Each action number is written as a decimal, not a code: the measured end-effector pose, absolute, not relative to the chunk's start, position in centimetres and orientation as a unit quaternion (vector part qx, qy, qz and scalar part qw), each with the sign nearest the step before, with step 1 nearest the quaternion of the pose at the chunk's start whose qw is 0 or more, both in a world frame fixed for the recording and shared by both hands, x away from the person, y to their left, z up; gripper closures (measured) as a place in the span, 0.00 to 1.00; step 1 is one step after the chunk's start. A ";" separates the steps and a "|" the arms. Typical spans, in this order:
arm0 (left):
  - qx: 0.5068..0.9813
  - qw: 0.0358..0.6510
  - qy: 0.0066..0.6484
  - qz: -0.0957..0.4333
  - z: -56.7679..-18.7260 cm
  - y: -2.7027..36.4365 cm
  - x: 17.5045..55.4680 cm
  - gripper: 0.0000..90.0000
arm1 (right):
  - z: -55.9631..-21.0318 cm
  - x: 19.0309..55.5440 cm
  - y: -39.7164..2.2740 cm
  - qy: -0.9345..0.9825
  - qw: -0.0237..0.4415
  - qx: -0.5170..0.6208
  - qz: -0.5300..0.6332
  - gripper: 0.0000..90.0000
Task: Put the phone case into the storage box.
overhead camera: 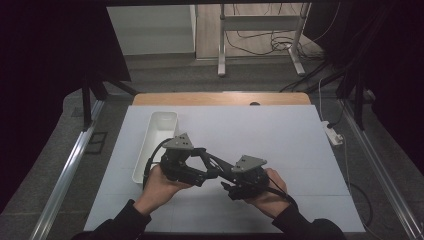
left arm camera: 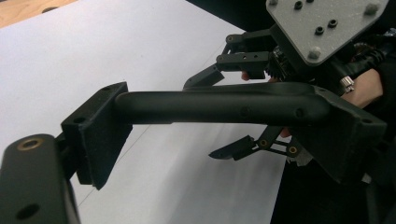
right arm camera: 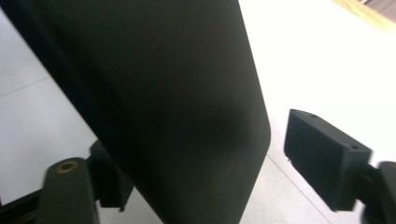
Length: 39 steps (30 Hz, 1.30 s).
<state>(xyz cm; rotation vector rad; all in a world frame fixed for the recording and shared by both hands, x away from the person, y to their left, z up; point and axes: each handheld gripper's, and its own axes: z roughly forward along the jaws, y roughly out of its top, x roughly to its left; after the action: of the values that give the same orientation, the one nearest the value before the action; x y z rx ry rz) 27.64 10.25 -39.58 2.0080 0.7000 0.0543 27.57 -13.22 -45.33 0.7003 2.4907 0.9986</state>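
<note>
Broad white surface (overhead camera: 260,135) lies open right and far; long white plastic tray (overhead camera: 156,145), contents unseen, sits left. Left gripper (overhead camera: 212,172) holds a black curved bar (left arm camera: 219,105); right gripper (overhead camera: 227,187) jaws part-closed around it, touch unclear.

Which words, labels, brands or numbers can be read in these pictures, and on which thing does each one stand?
None can be read: no writing shows on the black handle-shaped part, the white tray, the grey plate on the right gripper, the left gripper or the white table sheet.
</note>
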 end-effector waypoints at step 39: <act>0.802 0.495 0.333 0.036 -39.7 11.3 28.4 0.08 | -44.9 25.9 -12.7 0.892 0.247 0.176 0.335 0.94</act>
<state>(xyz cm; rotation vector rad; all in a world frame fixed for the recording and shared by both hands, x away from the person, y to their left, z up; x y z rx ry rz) 28.42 11.35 -39.73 1.9439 0.8082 0.0869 25.85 -12.72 -44.85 0.4802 2.4319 0.9139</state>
